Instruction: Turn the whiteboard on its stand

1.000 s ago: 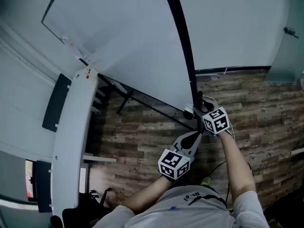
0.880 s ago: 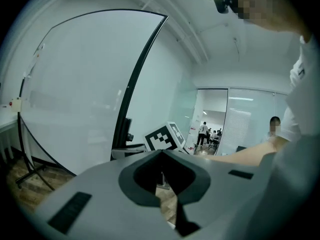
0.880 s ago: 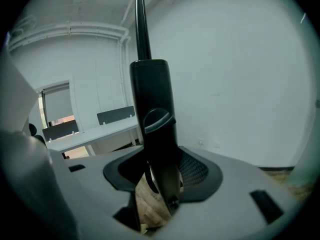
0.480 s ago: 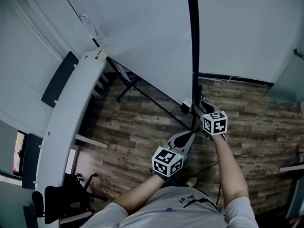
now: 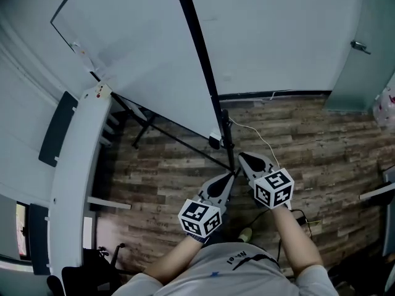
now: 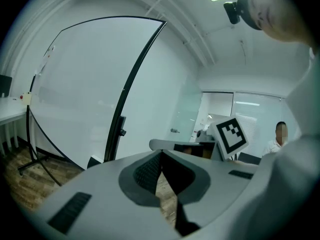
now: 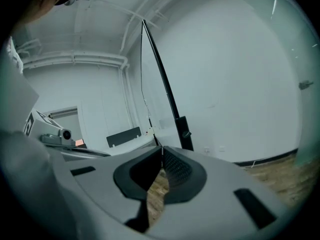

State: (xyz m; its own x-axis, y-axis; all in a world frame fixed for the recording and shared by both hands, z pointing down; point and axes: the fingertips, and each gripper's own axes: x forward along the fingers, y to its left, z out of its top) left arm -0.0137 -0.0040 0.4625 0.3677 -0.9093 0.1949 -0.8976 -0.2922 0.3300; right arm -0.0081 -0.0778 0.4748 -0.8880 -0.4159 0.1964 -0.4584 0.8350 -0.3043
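Note:
The whiteboard (image 5: 142,54) stands tilted on its black stand, its dark side frame (image 5: 196,60) running down to the upright post (image 5: 227,137). Both grippers hang just in front of the post's foot, touching nothing. My left gripper (image 5: 229,176) is shut and empty, its tips a little below the post. My right gripper (image 5: 241,155) is shut too, with nothing between its pads. From the left gripper view, the board (image 6: 80,84) and the post's clamp (image 6: 120,129) lie ahead, beyond the left gripper (image 6: 161,153). The right gripper view shows the post (image 7: 183,133) past the right gripper (image 7: 161,149).
A long white desk (image 5: 80,165) with dark panels (image 5: 57,128) runs along the left. A cable (image 5: 256,137) trails over the wood floor behind the stand. A door (image 5: 364,48) is at the far right, and a chair (image 5: 92,276) at the bottom left. A seated person (image 6: 280,136) shows far off.
My right gripper has drawn back from the stand's post toward the person and its jaws have shut. The left gripper has shifted only a little.

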